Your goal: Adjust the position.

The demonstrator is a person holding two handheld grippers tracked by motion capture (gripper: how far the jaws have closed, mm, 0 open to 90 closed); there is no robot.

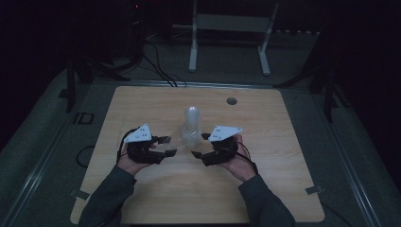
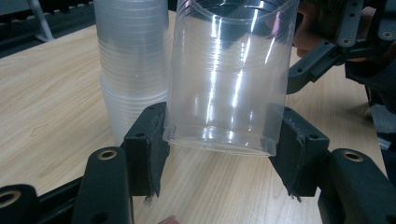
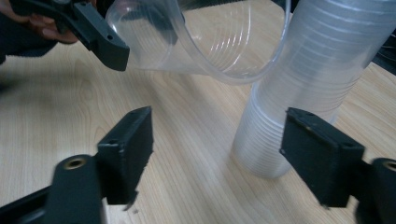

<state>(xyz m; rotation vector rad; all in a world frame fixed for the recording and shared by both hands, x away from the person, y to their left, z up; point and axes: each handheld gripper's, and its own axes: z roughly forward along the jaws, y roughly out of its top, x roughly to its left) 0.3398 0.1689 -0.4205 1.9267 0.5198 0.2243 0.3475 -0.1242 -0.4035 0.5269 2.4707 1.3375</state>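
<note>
A tall stack of clear plastic cups stands upright at the middle of the wooden table. My left gripper is shut on the base of a single clear cup, which is held off the table beside the stack. In the high view the left gripper is just left of the stack and the right gripper just in front of it on the right. The right gripper stands open with nothing between its jaws, the stack beyond its right jaw and the held cup above.
A round cable hole sits near the table's far edge. Behind the table, on the dark floor, are a white metal frame and loose cables. Bare wood lies to the left, to the right and in front of the hands.
</note>
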